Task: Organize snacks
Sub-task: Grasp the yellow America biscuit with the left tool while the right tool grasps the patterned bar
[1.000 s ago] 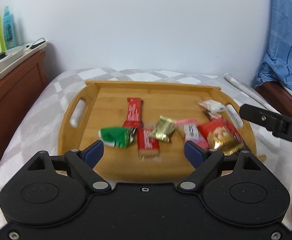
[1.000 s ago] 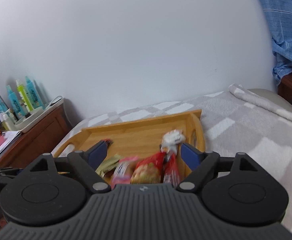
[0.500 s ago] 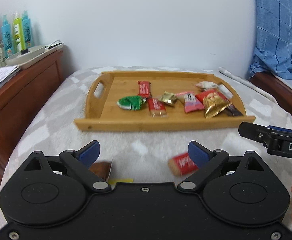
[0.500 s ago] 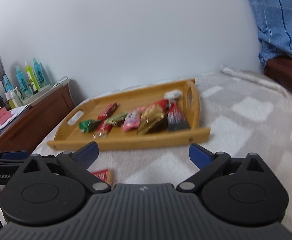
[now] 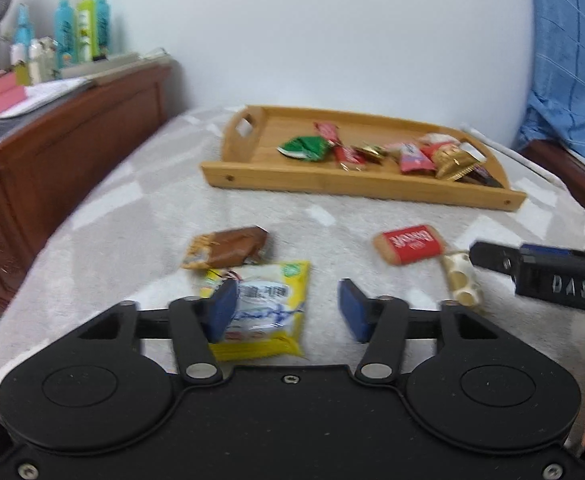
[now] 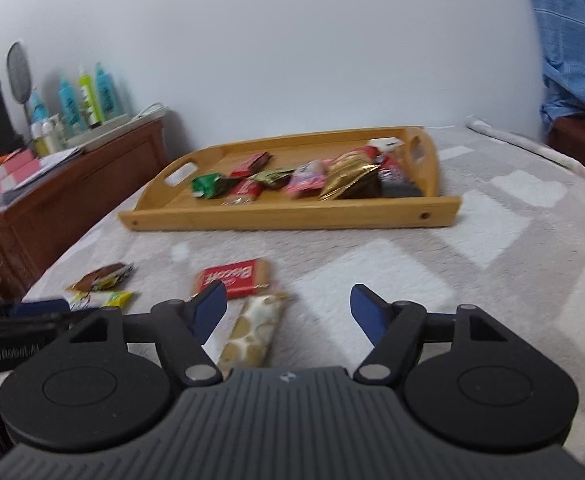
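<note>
Bed (image 5: 140,216) with grey-and-white checked blanket; wooden tray (image 5: 356,190) sits toward the far end, near the wall. In the tray, a loose row of snacks: green packet (image 5: 304,148), small red bars, a gold-wrapped piece, pink packet (image 5: 412,158), larger gold packet (image 5: 454,162), dark bar at the right end. Four snacks lie on the blanket, apart from the tray. Left tool (image 5: 288,310) low over the yellow packet (image 5: 268,312); its jaws are closing, the packet lies between them toward the left pad, no clear squeeze visible. Just beyond the yellow packet, touching or nearly so, a brown packet (image 5: 228,250). Right tool (image 6: 288,310) over the cream-and-gold spotted bar (image 6: 252,330); jaws closing too, bar lies nearer the left pad, right pad well clear of it. Red biscuit packet (image 6: 234,278) lies just past the spotted bar, at its far end. Each tool shows at the edge of the other's view, side by side. Wooden cabinet (image 5: 52,160) left of the bed, bottles (image 5: 80,26) and papers on top. Blue cloth (image 5: 572,60) hangs at the right. Frames somewhat blurred.
</note>
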